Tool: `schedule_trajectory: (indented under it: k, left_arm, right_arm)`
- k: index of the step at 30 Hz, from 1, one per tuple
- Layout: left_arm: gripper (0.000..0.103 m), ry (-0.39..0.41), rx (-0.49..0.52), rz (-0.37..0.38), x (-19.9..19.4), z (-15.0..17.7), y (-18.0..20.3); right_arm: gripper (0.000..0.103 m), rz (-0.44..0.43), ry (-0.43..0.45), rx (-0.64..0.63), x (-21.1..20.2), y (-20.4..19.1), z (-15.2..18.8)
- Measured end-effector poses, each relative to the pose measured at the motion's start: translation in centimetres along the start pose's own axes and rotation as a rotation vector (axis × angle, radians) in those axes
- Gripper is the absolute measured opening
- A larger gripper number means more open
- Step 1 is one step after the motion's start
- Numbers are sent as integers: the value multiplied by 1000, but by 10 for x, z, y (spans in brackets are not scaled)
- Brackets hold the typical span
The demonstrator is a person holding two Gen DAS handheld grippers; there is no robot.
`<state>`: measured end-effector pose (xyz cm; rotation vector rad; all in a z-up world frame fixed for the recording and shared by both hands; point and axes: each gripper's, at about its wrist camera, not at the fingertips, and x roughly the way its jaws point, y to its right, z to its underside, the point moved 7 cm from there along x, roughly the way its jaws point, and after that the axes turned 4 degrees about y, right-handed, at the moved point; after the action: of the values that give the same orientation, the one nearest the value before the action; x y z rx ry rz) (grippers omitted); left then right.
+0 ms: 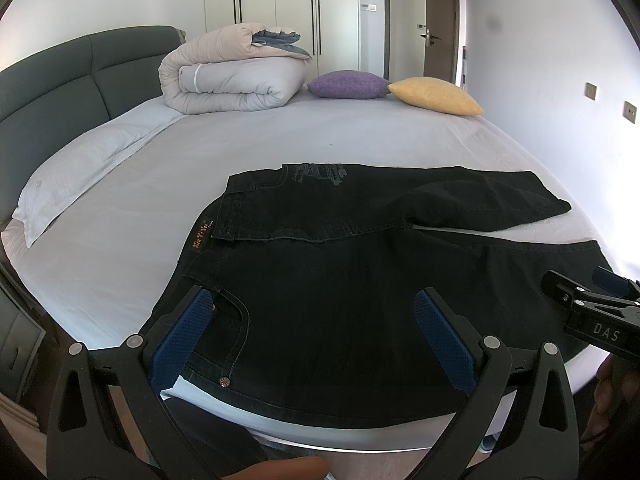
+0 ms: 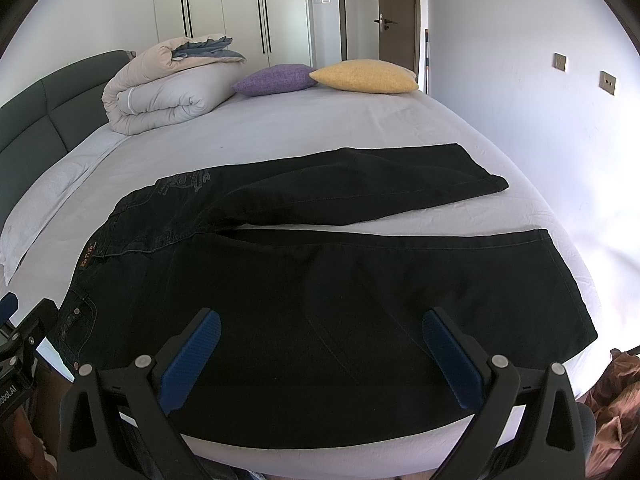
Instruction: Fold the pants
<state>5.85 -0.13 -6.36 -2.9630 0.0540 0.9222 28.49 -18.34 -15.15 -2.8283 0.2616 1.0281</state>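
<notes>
Black jeans (image 1: 340, 280) lie flat on the white bed sheet (image 1: 200, 168), waistband to the left, both legs spread out to the right. They also show in the right wrist view (image 2: 320, 280). My left gripper (image 1: 314, 312) is open and empty, hovering over the near hip and front pocket. My right gripper (image 2: 322, 330) is open and empty, hovering over the near leg. The right gripper also shows at the right edge of the left wrist view (image 1: 592, 300). The left gripper shows at the left edge of the right wrist view (image 2: 20, 328).
A rolled duvet (image 1: 232, 72), a purple cushion (image 1: 348, 85) and a yellow cushion (image 1: 436, 96) sit at the far end of the bed. A white pillow (image 1: 76, 176) lies by the dark headboard (image 1: 60, 80). Brown cloth (image 2: 616, 400) lies beside the bed.
</notes>
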Motion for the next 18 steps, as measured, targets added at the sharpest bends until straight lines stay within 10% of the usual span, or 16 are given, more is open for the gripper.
schedule_trajectory:
  k: [18]
  left_arm:
    - [103, -8, -3, 3, 2, 4, 1]
  right_arm:
    - [103, 0, -1, 0, 0, -1, 0]
